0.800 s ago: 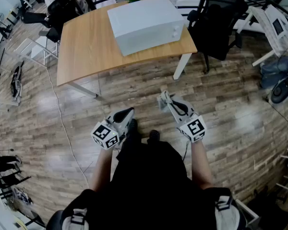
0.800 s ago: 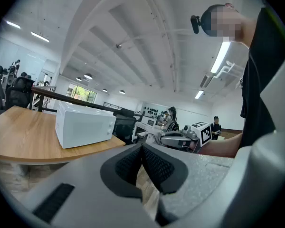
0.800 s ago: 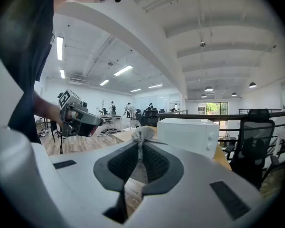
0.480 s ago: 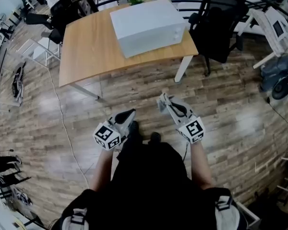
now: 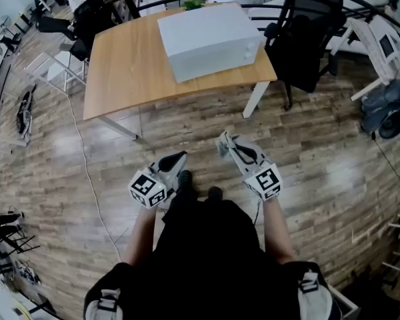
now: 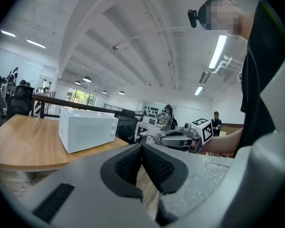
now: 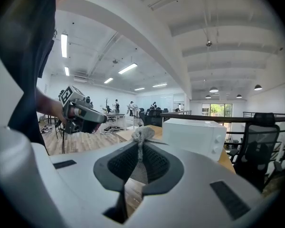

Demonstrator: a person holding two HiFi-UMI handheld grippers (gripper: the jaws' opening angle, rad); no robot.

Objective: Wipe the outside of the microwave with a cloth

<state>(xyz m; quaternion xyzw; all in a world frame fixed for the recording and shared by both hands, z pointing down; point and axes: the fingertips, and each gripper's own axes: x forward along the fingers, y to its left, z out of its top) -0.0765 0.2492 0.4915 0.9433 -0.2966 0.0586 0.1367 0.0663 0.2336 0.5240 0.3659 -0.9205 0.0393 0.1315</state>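
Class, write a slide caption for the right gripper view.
Right gripper shut on grey cloth, white microwave ahead on wooden table.

No readable txt or nos., microwave (image 5: 210, 40) print too small — cube markers (image 5: 268, 181) just b/w squares

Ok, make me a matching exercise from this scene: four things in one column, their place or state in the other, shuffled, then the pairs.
Things:
1. microwave
2. cloth
3. left gripper
4. chair

Place or state:
A. black, beside the table
B. shut, nothing between the jaws
C. white, on the table
D. pinched in the right gripper

Pairs: 1-C, 2-D, 3-B, 4-A
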